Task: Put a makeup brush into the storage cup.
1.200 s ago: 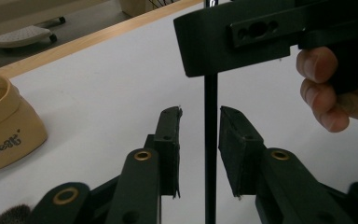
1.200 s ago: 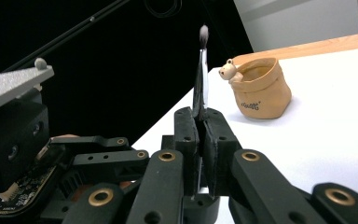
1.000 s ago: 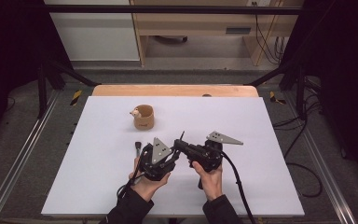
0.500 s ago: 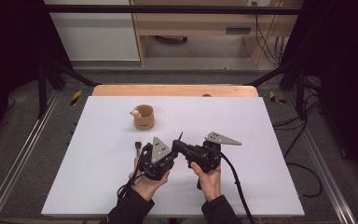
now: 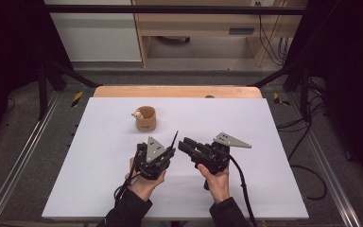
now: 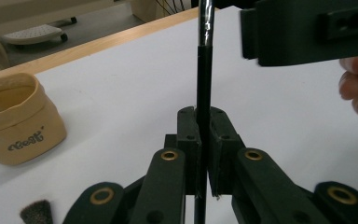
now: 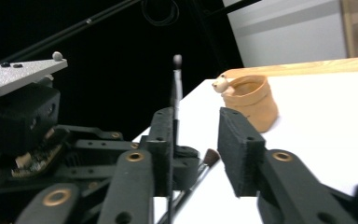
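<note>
A thin black stick [image 5: 174,140] with a small rounded tip [image 7: 177,59] stands up from my left gripper [image 6: 204,140], whose jaws are shut on its lower part. My left gripper [image 5: 168,153] sits at the table's middle front. Just right of it, my right gripper [image 5: 185,143] points left toward the stick. Its jaws have just been opening. In the right gripper view my right gripper [image 7: 200,140] stands open with the stick [image 7: 175,100] beside its left pad and a wide gap to the other pad. One of its fingers [image 6: 307,32] crosses above the stick [image 6: 204,70].
A tan fabric pouch [image 5: 145,119] stands behind the grippers, left of centre, with a small pale object [image 7: 221,84] at its rim. A brush with dark bristles [image 6: 35,212] lies on the white table [image 5: 264,123] under the left gripper. A wooden strip [image 5: 179,91] edges the far side.
The right gripper's jaws have opened off the stick, and the right gripper now sits a little apart from the left one. The left gripper keeps the stick and has barely moved.
</note>
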`<state>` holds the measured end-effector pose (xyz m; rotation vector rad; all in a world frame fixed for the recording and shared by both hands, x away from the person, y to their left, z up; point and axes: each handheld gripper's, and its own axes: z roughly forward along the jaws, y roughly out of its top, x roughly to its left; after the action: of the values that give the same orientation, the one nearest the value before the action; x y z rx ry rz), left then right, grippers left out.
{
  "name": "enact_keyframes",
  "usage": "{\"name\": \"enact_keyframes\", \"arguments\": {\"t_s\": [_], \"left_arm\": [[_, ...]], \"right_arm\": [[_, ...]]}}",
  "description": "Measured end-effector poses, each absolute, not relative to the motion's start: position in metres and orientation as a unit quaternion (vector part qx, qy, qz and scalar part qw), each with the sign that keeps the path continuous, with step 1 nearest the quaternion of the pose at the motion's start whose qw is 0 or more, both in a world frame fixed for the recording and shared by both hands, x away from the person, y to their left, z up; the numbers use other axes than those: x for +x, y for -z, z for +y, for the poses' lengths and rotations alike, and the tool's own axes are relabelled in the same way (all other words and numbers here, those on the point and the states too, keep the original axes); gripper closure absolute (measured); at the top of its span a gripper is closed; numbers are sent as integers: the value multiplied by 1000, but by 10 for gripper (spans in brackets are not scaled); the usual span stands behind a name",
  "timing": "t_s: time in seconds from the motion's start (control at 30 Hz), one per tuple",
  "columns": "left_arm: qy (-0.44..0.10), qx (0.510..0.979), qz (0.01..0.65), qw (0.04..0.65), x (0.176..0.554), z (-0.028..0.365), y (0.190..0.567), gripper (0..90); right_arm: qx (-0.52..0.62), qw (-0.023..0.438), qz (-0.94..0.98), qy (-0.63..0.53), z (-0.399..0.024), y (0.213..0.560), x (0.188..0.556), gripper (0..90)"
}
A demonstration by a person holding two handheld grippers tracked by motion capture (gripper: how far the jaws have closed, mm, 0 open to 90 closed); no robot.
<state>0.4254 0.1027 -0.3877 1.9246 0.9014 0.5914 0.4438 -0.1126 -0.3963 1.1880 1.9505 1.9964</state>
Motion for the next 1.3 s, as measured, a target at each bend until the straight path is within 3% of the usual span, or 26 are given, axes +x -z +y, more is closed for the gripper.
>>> {"name": "enact_keyframes", "arguments": {"t_s": [0.73, 1.3], "left_arm": [[-258, 741, 382, 488, 433, 153, 367, 843], [-276, 721, 394, 498, 444, 190, 346, 842]], "right_arm": [[393, 181, 704, -562, -148, 393, 439, 174], [408, 211, 702, -544, -193, 396, 425, 83]]}}
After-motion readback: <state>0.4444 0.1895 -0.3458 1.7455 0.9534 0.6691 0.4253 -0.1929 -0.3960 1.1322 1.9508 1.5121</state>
